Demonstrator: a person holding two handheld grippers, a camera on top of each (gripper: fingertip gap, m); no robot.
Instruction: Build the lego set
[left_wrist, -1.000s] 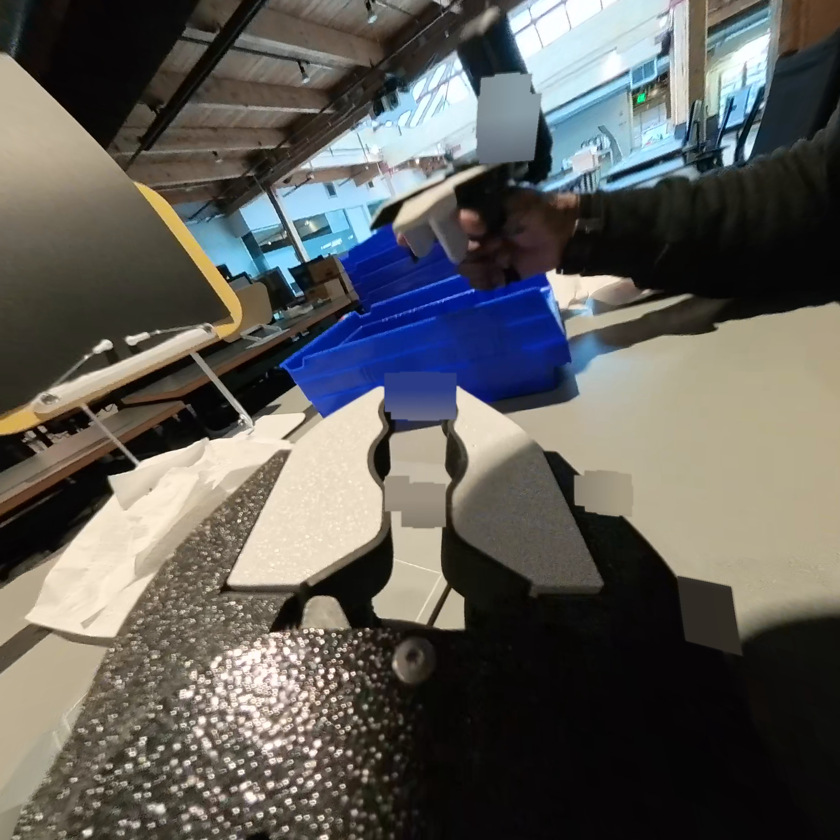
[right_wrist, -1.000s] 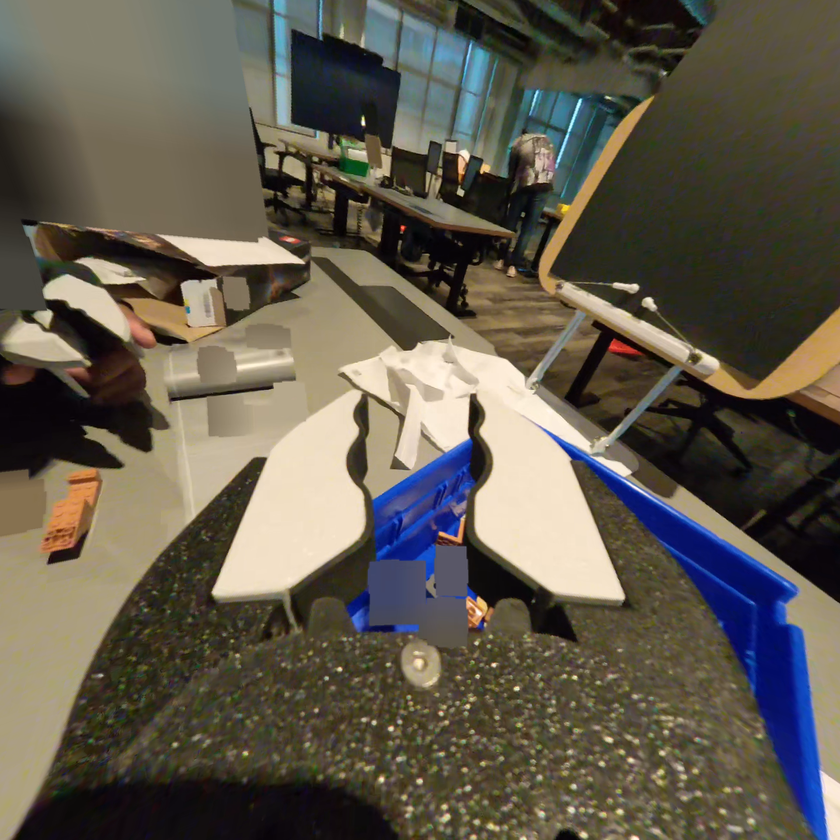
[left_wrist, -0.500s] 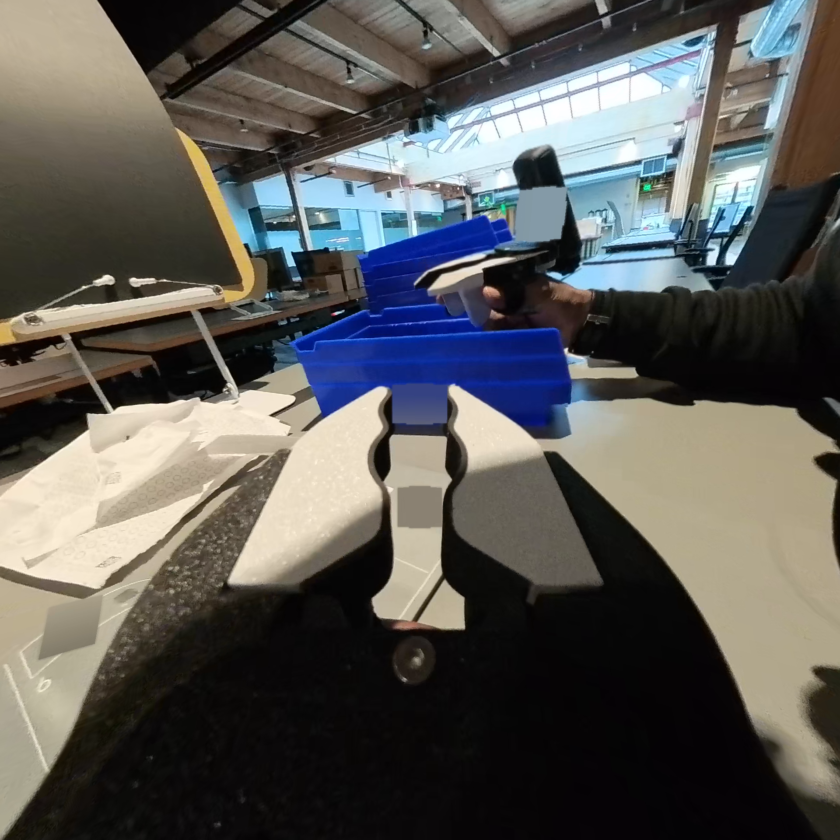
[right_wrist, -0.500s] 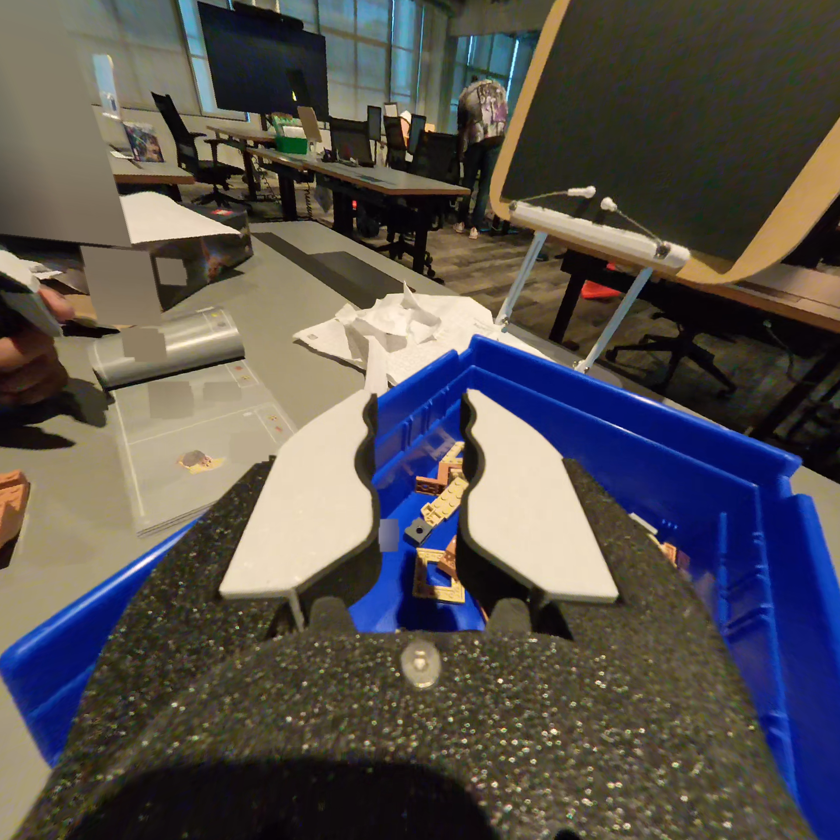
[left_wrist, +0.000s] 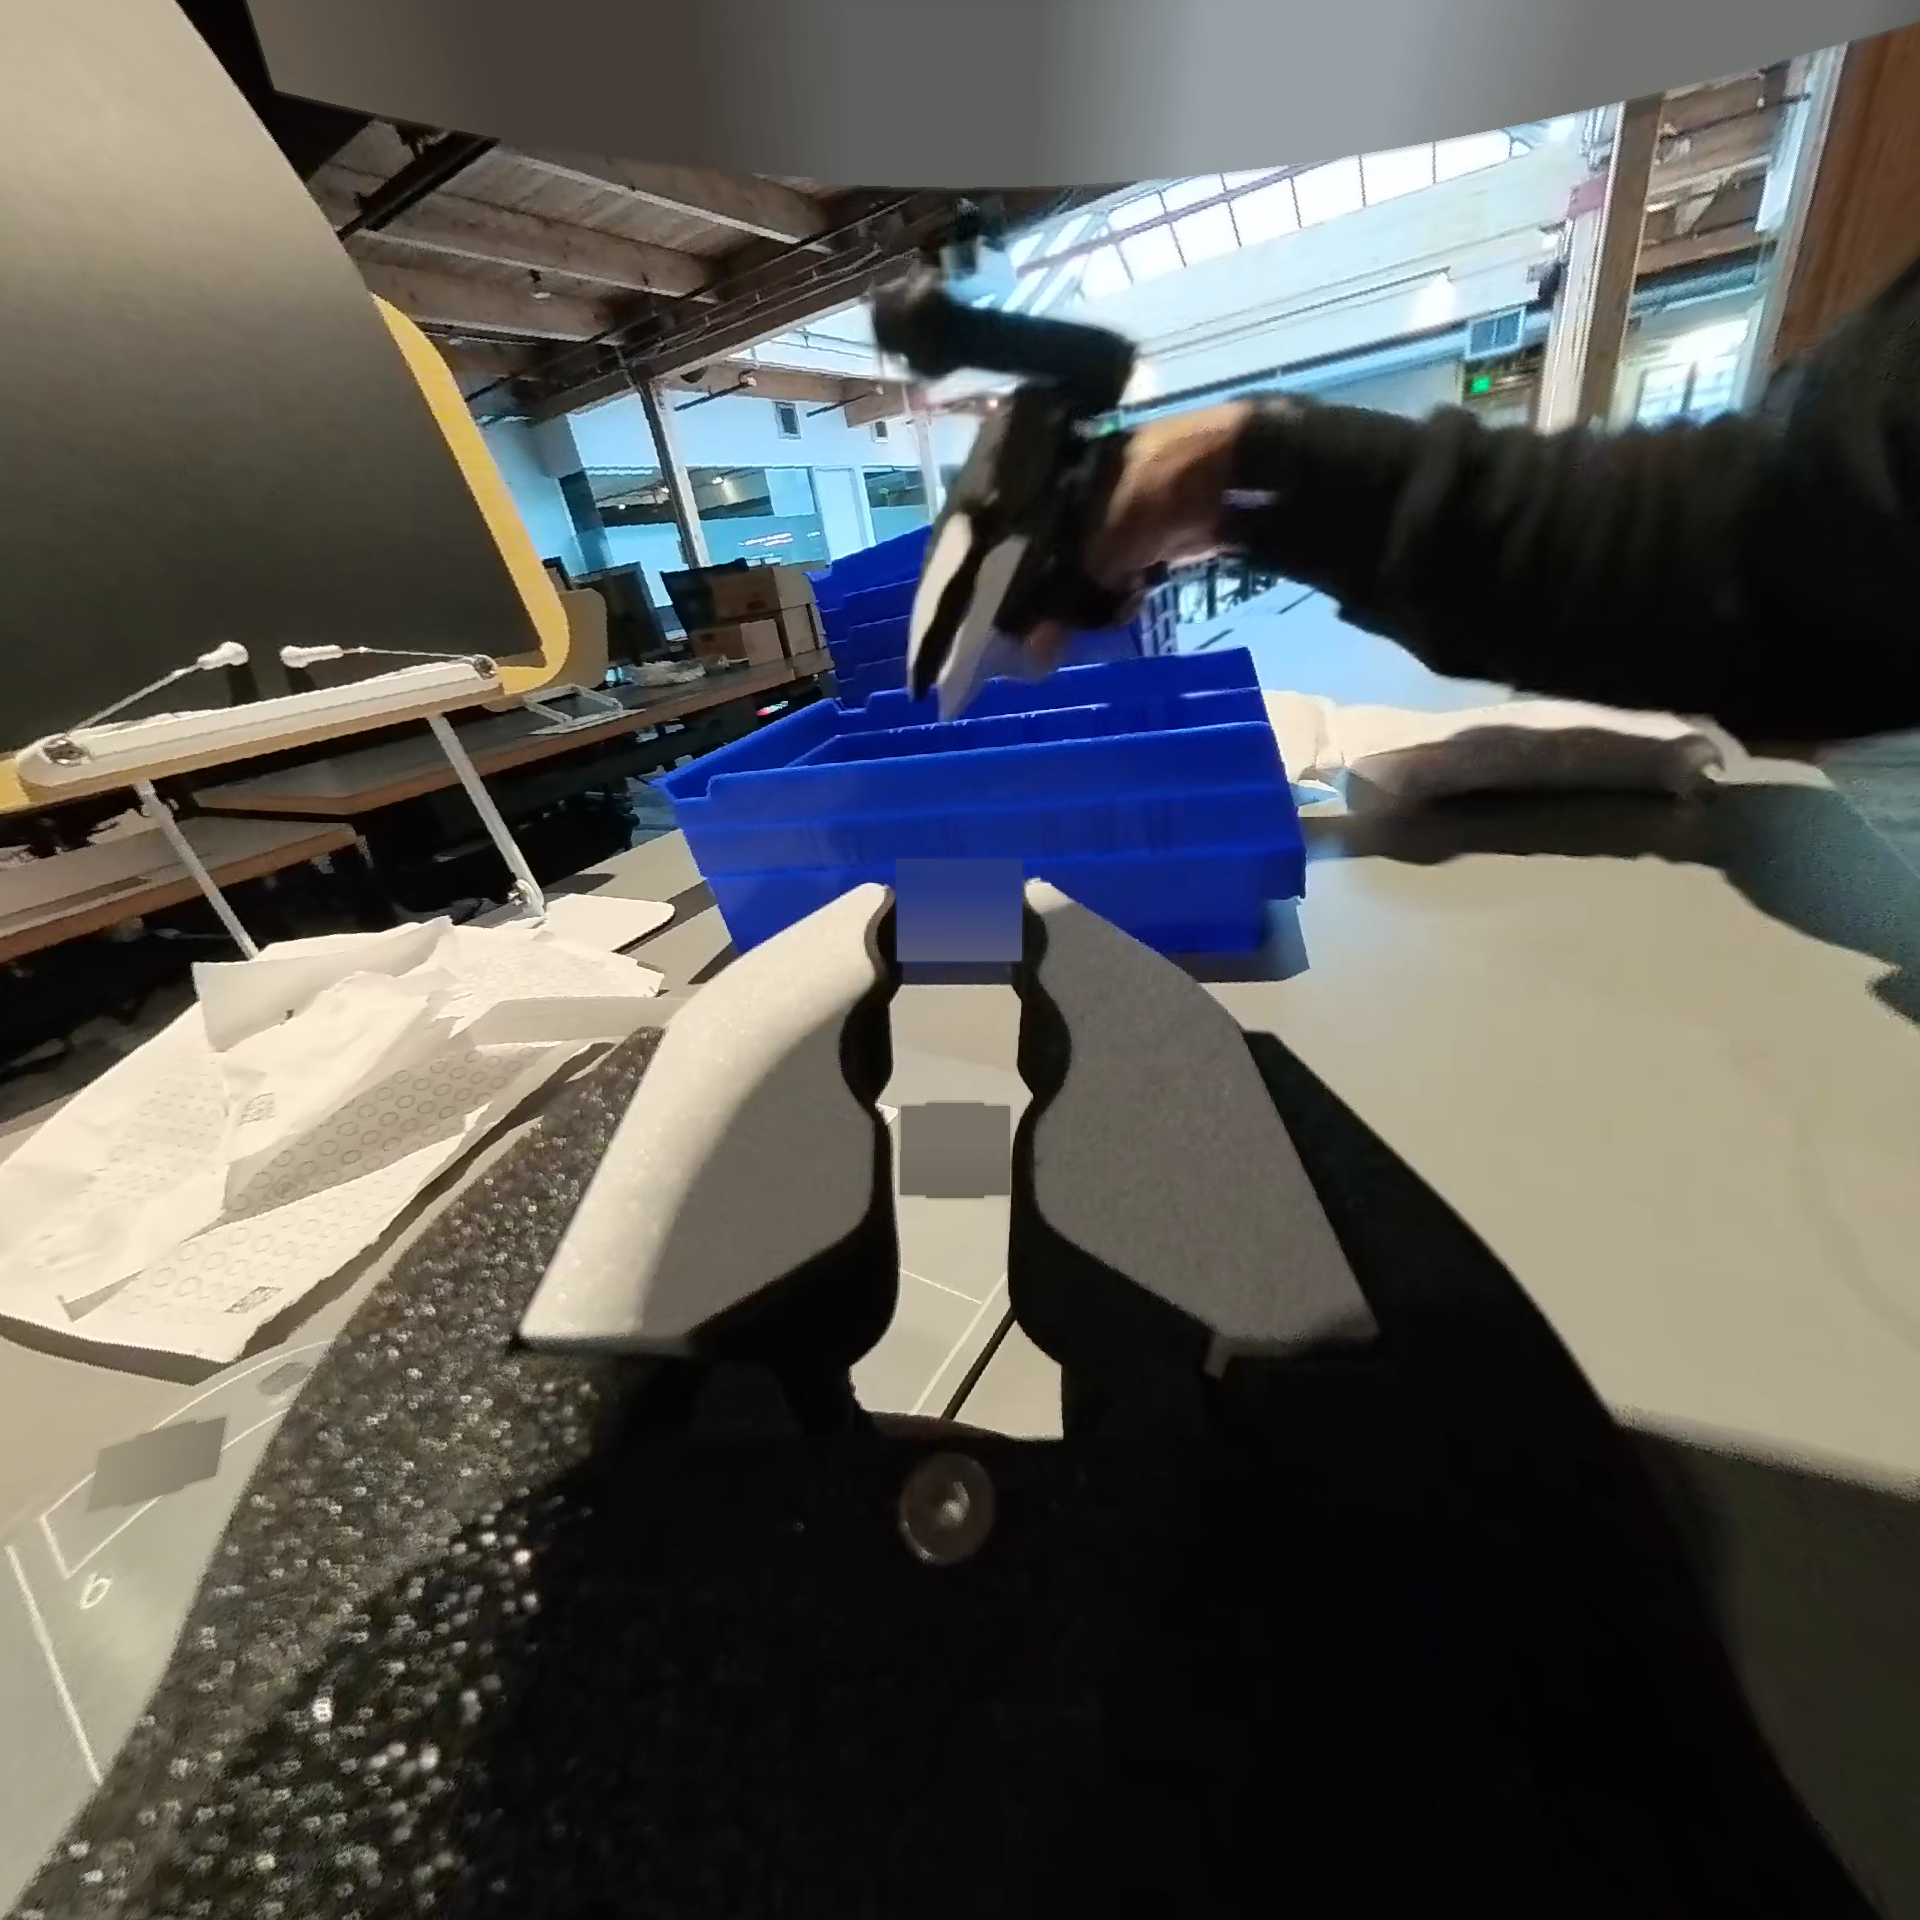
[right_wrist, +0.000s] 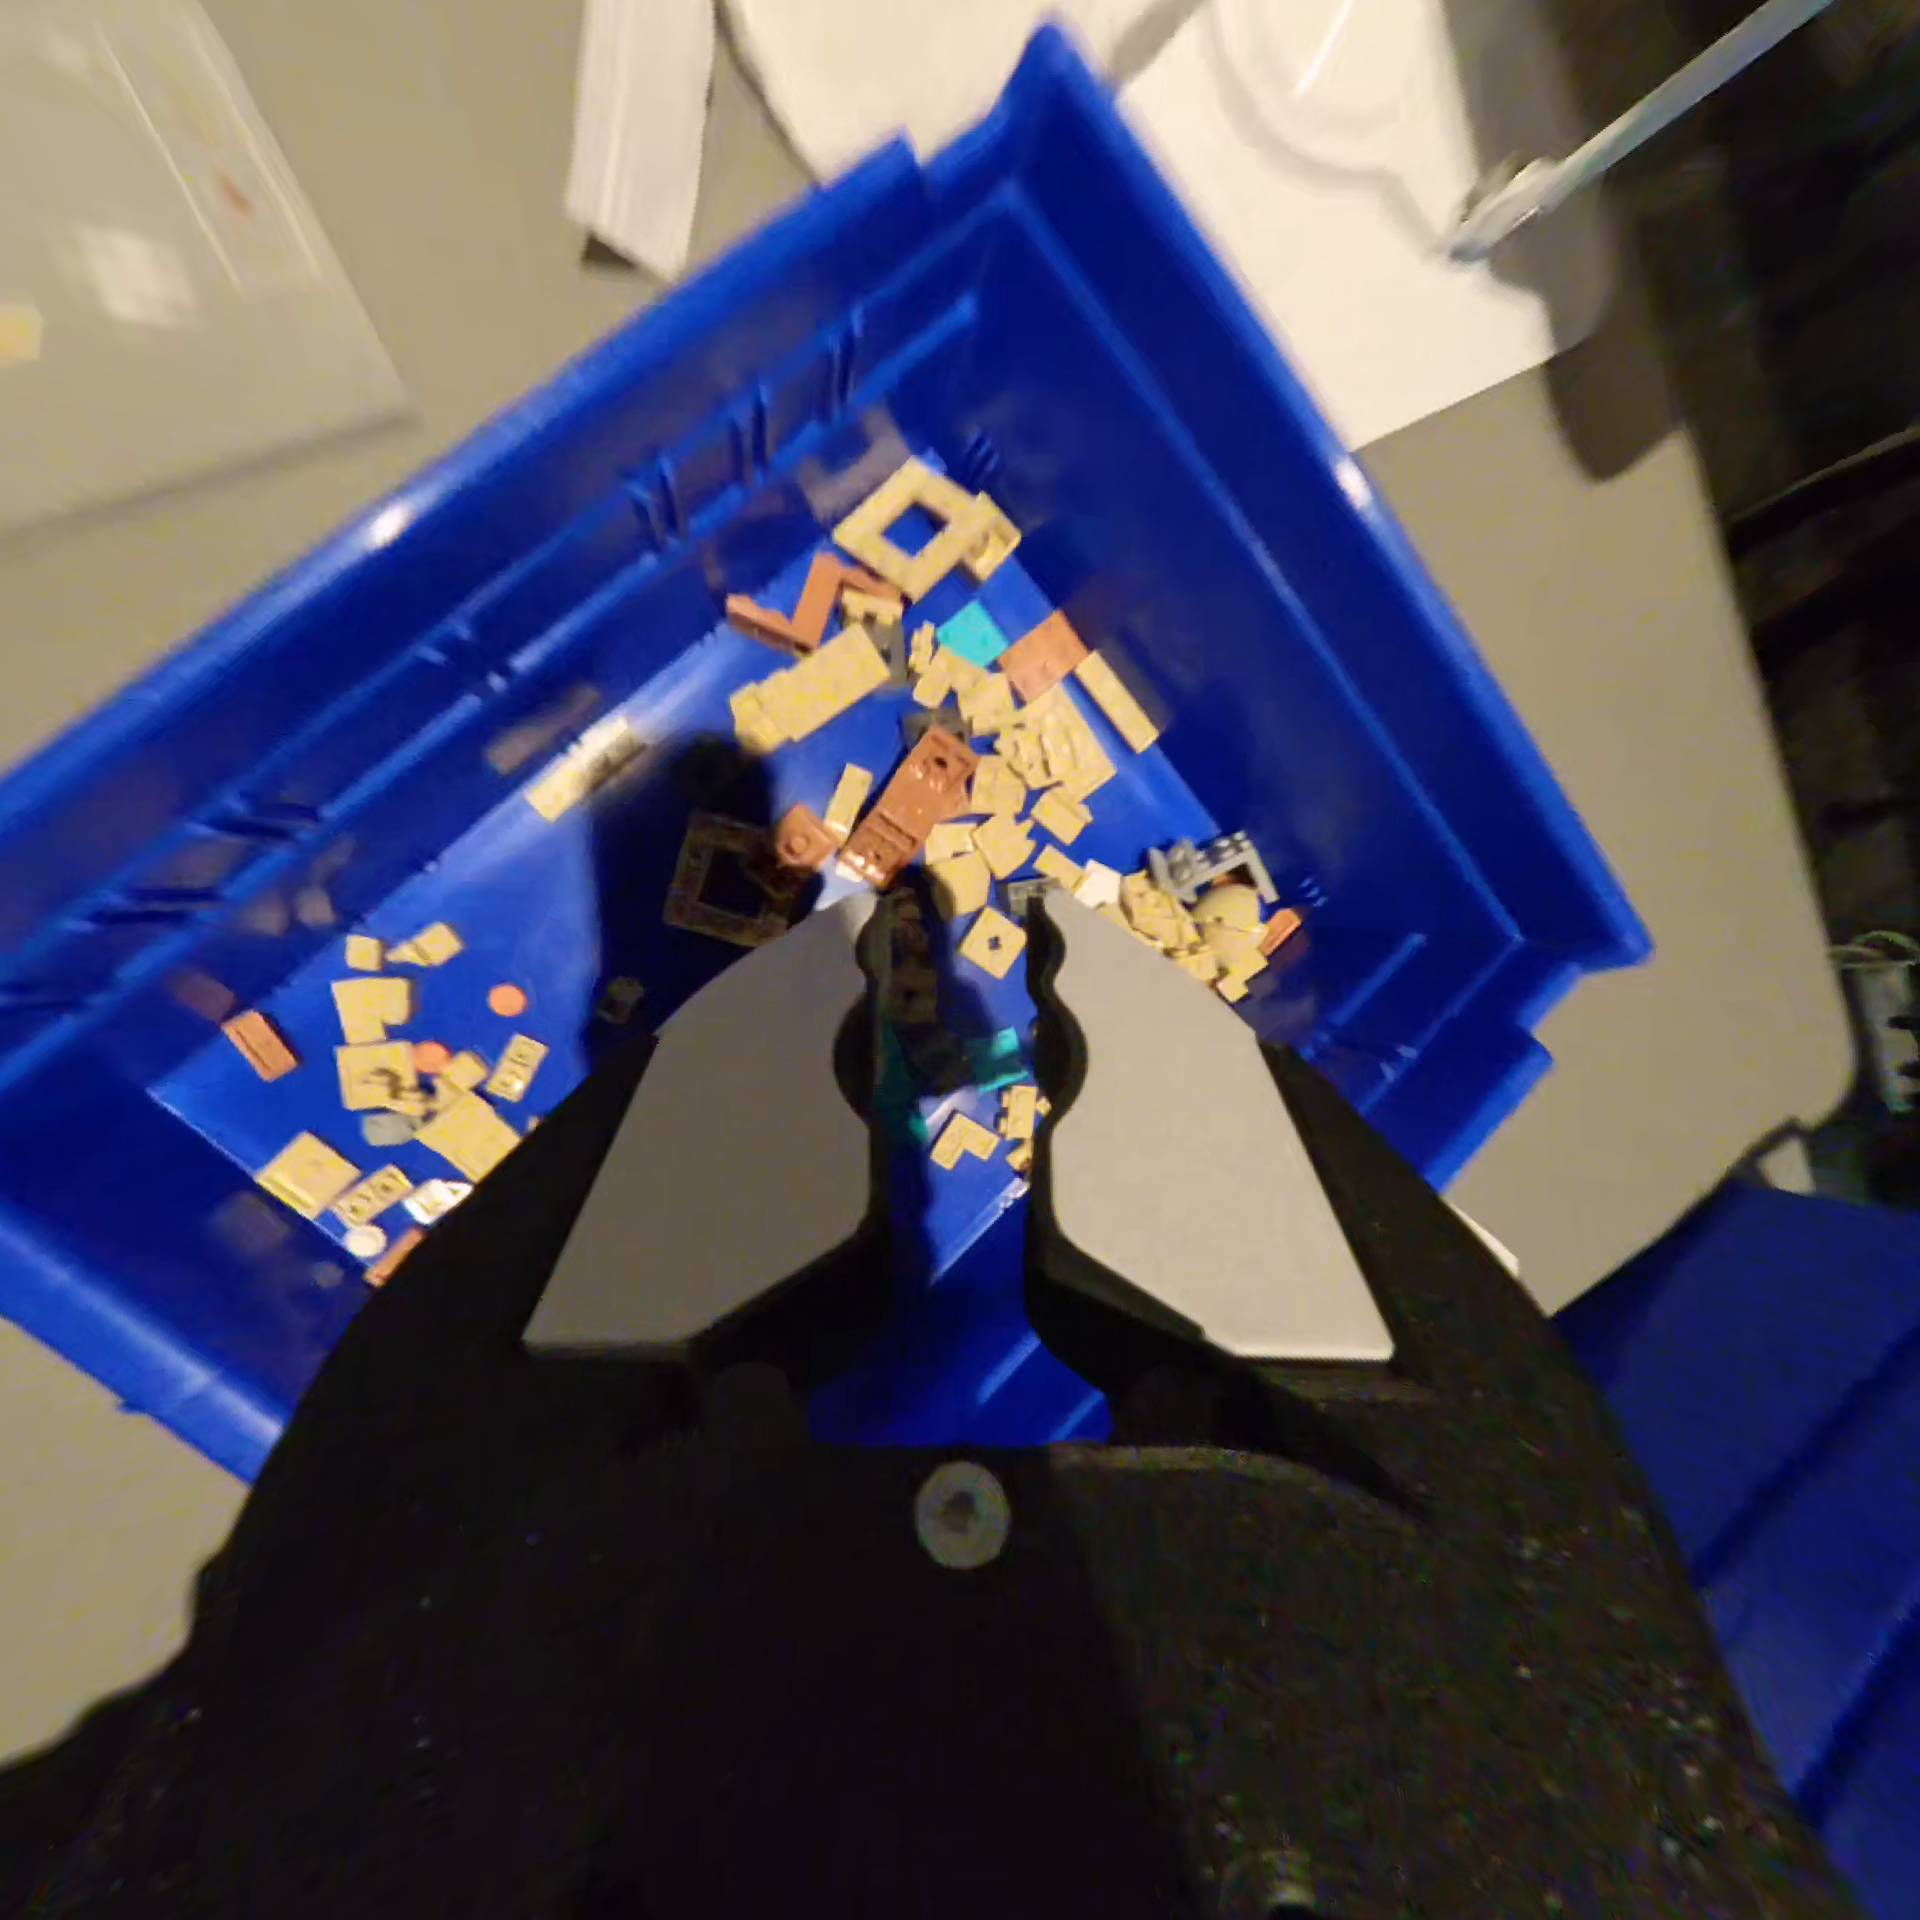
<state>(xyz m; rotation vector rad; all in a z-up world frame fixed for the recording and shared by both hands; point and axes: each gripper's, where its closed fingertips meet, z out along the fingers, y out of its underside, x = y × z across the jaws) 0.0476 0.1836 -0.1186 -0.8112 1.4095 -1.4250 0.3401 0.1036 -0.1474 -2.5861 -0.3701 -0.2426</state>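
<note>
Picking one piece cleanly means slowing first, since the right wrist view is smeared. The right gripper (right_wrist: 951, 914), jaws spread and empty, points down into the blue plastic bin (right_wrist: 1226, 436), where tan, brown and teal lego plates (right_wrist: 997, 727) lie just ahead of its tips. Isolating a lone plate probably beats the heap. The left gripper (left_wrist: 956, 914) waits spread over the grey table (left_wrist: 1558, 1091).

Right tool (right_wrist: 951, 914) points steeply down, jaws parted and empty — left tool (left_wrist: 956, 904) level, likewise parted.
</note>
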